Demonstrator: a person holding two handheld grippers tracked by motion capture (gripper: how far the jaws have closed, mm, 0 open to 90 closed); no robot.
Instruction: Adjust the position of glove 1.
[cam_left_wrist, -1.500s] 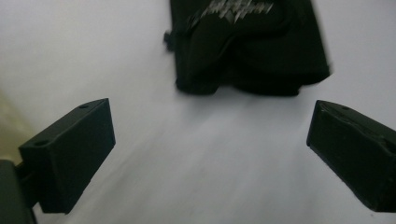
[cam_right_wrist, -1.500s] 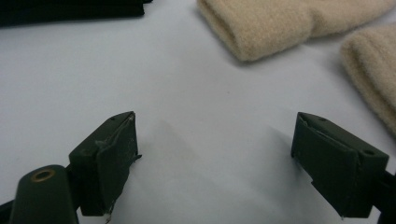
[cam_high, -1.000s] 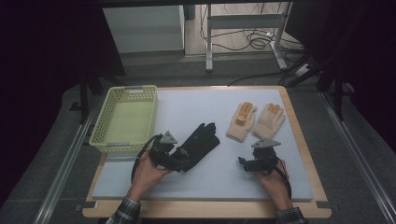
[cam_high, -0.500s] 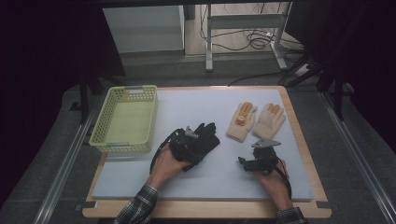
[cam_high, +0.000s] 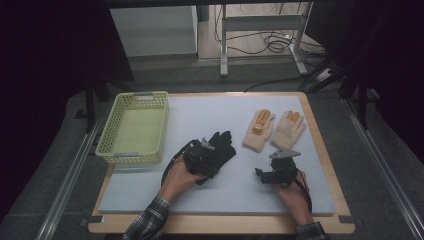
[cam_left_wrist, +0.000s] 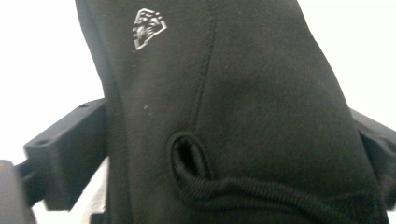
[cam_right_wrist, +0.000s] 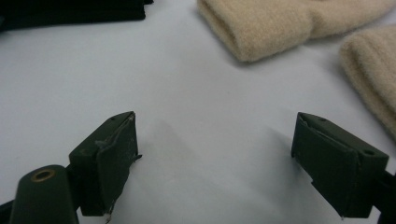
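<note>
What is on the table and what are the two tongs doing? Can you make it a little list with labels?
table top: pale grey mat on a wooden board
basket: light green, empty, at the left edge
black glove: middle of the mat, between the left tongs' jaws
left tongs: jaws on either side of the black glove
beige gloves: a pair lying side by side, far right
right tongs: jaws wide apart over bare mat, holding nothing, beige gloves just ahead

The right gripper (cam_right_wrist: 215, 163) hovers over the pale tabletop (cam_right_wrist: 187, 93) with its two dark jaws spread wide apart and nothing between them. Beyond lie two cream gloves (cam_right_wrist: 280, 25) and, at the top left corner, a black glove (cam_right_wrist: 70, 11).
</note>
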